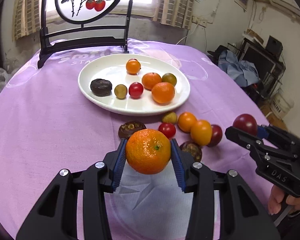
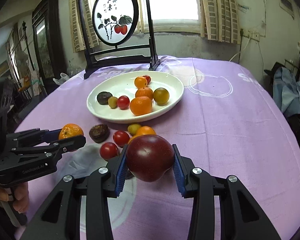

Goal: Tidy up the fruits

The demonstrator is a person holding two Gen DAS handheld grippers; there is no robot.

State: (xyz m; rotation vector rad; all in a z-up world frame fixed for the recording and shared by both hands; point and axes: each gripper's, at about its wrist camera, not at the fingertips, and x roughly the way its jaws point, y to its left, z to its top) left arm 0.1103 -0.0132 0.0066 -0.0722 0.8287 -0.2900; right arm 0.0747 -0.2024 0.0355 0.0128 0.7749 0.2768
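a: mandarin (image 1: 148,151) pinched in left gripper (image 1: 148,160) jaws, held above the desk (image 1: 50,130), near side of the white plate (image 1: 102,102).
b: right gripper (image 2: 150,161) jaws clamp a dark red plum (image 2: 150,158), also lifted. loose fruit (image 1: 187,121) lies between plate and grippers.

- Left gripper (image 1: 148,156): matte black linkage arms, ribbed blue pads (image 1: 118,166), round silver screw heads at the joints.
- Its side carries pale "GenRoboT.AI" lettering.
- Right gripper (image 2: 150,160): the same black frame, blue pads and silver screws; "DAS" is embossed on its side.
- Bare skin of fingers (image 1: 276,202) shows on each grey handle.
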